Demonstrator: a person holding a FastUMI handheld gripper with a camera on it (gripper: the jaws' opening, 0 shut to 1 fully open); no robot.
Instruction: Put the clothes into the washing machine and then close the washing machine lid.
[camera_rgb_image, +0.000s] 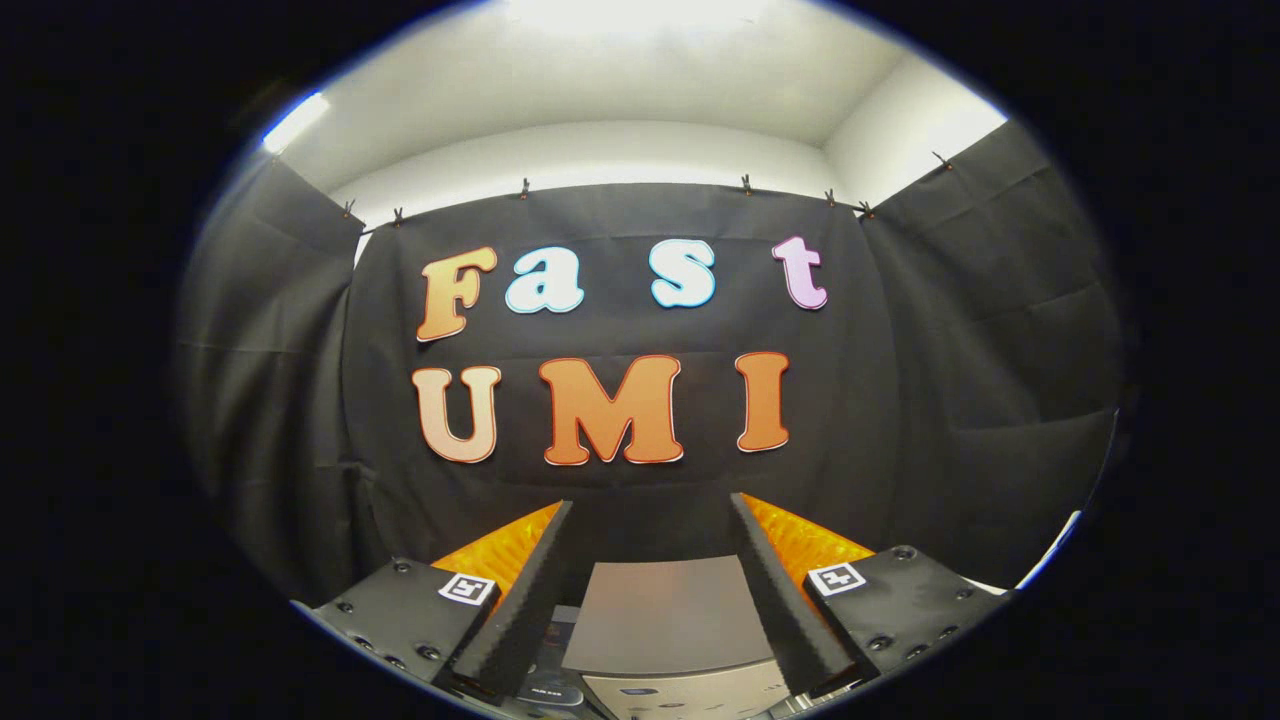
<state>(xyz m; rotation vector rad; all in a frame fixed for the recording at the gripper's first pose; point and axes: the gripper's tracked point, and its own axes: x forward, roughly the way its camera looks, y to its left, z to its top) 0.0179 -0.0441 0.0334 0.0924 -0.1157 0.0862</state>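
The gripper (650, 520) hangs with jaws spread wide and empty; between and below them lies the washing machine (665, 630), lid down.

Matt black cloth wall (950, 400); smooth, satin grey washing machine lid (665, 615) between ridged, foam-like jaws.

No legible words, brands or numbers on the equipment. Square black-and-white coded tag (467, 588) on one side block of the gripper (652, 502), second tag (836, 578) on the other block; patterns only, no letters. Fingers held wide apart, pressing on nothing. Small pale print on the dark panel (545, 690) of the washing machine (665, 620), low between the fingers: too small and blurred to make out.
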